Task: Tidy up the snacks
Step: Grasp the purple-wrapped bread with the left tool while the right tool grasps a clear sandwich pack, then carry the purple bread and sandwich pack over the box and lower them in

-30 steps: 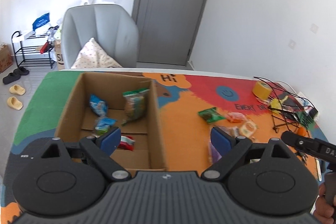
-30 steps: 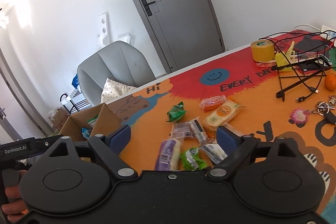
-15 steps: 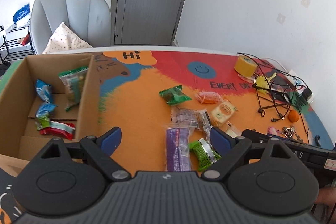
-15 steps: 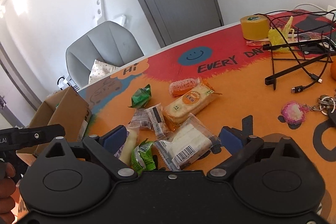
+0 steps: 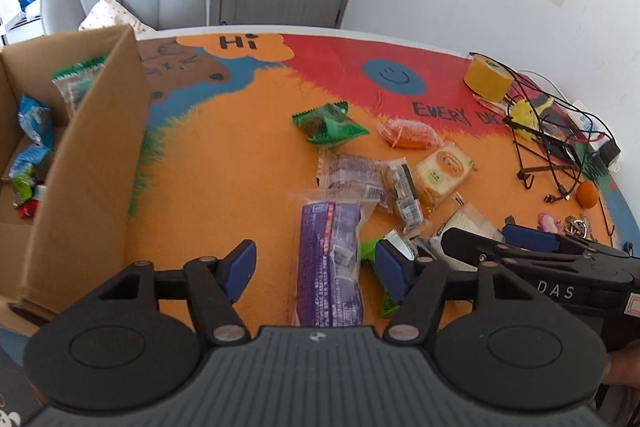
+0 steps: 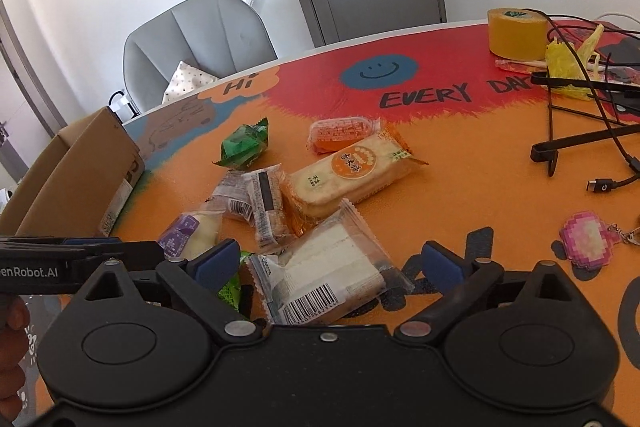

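Several wrapped snacks lie in a heap on the colourful mat. My left gripper (image 5: 316, 267) is open, its jaws either side of a purple packet (image 5: 330, 259) lying below it. My right gripper (image 6: 330, 263) is open over a clear-wrapped white sandwich pack (image 6: 328, 267). Nearby lie a green packet (image 5: 328, 123), an orange cracker pack (image 6: 352, 171) and a small orange-red packet (image 6: 340, 133). A cardboard box (image 5: 100, 163) on the left holds several snacks (image 5: 34, 131). The right gripper also shows in the left wrist view (image 5: 500, 247), and the left one in the right wrist view (image 6: 100, 251).
A yellow tape roll (image 6: 516, 33), a black wire stand with cables (image 6: 580, 131), a pink keychain (image 6: 586, 241) and a small orange ball (image 5: 587, 195) lie on the right. A grey chair (image 6: 200, 39) stands behind the table.
My left gripper swung right from above the box to the snack heap and dropped over the purple packet. My right gripper moved forward and down over the white sandwich pack. Both stayed open.
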A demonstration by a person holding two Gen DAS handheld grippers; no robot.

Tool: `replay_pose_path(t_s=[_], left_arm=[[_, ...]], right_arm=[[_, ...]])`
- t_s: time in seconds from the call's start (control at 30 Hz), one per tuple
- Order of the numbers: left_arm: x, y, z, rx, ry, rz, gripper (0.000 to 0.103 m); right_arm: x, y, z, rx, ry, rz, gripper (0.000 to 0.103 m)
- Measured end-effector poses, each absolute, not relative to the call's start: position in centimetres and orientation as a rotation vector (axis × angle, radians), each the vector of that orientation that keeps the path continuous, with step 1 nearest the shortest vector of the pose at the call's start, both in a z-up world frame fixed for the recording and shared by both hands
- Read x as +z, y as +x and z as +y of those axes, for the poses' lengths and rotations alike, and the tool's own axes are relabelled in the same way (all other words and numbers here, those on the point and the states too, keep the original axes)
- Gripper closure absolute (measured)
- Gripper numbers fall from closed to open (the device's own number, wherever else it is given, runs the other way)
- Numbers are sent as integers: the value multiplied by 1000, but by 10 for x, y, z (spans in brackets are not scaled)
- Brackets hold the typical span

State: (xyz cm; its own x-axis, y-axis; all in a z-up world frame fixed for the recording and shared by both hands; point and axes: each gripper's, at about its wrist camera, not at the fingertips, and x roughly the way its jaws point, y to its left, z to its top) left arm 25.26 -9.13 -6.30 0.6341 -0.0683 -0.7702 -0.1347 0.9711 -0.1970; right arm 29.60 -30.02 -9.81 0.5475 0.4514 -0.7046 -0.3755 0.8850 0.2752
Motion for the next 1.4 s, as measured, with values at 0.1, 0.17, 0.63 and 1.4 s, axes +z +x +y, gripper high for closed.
replay_pose_path(t_s=[0.1, 0.17, 0.63, 1.4], left_arm=[[-72, 255, -94, 22, -228, 889, 39], [-77, 256, -95, 13, -217, 905, 41], [-82, 250, -97, -64, -176, 924, 72], [-25, 217, -64, -89, -192, 782, 73]], right_arm=[[-105, 288, -299, 474, 74, 852, 21], [-106, 280, -297, 460, 43, 826, 28], [-98, 247, -316, 340, 162, 799, 46], [-52, 219, -297, 284, 190, 676, 47]])
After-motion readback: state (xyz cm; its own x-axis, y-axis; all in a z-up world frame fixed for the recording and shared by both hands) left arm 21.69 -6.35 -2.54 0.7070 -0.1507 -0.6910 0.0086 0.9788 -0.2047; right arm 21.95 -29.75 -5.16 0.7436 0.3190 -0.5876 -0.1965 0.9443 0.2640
